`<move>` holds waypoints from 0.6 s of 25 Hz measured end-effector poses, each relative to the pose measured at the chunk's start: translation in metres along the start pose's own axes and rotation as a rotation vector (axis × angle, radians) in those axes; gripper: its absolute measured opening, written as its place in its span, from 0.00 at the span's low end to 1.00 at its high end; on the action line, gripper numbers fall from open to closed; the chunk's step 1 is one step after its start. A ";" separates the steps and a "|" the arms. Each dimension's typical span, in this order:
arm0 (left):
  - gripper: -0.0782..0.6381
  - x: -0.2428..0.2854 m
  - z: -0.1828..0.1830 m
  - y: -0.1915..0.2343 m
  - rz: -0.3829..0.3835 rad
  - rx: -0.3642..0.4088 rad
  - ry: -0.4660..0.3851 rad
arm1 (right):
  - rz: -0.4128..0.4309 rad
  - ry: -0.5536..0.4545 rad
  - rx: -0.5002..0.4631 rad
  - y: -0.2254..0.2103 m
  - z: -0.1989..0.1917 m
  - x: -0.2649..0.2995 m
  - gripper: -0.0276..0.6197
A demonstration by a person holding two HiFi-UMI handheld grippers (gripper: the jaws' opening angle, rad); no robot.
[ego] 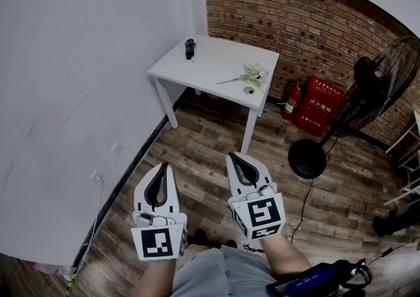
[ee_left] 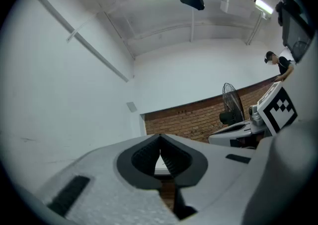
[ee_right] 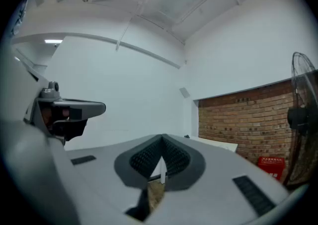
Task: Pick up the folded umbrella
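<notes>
Our left gripper (ego: 163, 170) and right gripper (ego: 235, 158) are shut tight, empty; the folded umbrella (ego: 189, 48) lies far off on the white table (ego: 216, 59); we should step close, then open wide.

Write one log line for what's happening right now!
left tool: shut, empty | right tool: shut, empty | folded umbrella: on table, untouched

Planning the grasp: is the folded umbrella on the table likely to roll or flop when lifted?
The folded umbrella looks short and compact, so probably stiff and light. Its rounded shape may roll if nudged; it lies near the table edge.
</notes>
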State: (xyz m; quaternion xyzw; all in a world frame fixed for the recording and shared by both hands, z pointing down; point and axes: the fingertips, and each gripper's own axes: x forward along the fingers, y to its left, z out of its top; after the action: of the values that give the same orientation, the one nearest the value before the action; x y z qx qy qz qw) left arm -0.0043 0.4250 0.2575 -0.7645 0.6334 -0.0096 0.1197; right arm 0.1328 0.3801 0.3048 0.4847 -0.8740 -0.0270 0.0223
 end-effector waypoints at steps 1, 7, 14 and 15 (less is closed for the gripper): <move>0.12 0.000 -0.001 -0.001 0.000 0.000 0.001 | 0.002 -0.002 -0.002 0.000 0.000 0.000 0.05; 0.12 -0.003 -0.003 -0.010 0.003 -0.003 0.011 | 0.015 0.001 0.006 -0.003 -0.004 -0.006 0.05; 0.12 -0.010 -0.009 -0.019 0.023 -0.016 0.030 | 0.059 -0.001 0.045 -0.006 -0.009 -0.016 0.30; 0.12 -0.010 -0.010 -0.021 0.026 -0.015 0.031 | 0.070 0.001 0.050 -0.006 -0.011 -0.017 0.37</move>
State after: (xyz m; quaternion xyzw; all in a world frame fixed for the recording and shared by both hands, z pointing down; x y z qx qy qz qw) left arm 0.0120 0.4369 0.2725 -0.7567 0.6452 -0.0151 0.1039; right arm 0.1474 0.3909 0.3150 0.4543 -0.8908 -0.0039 0.0115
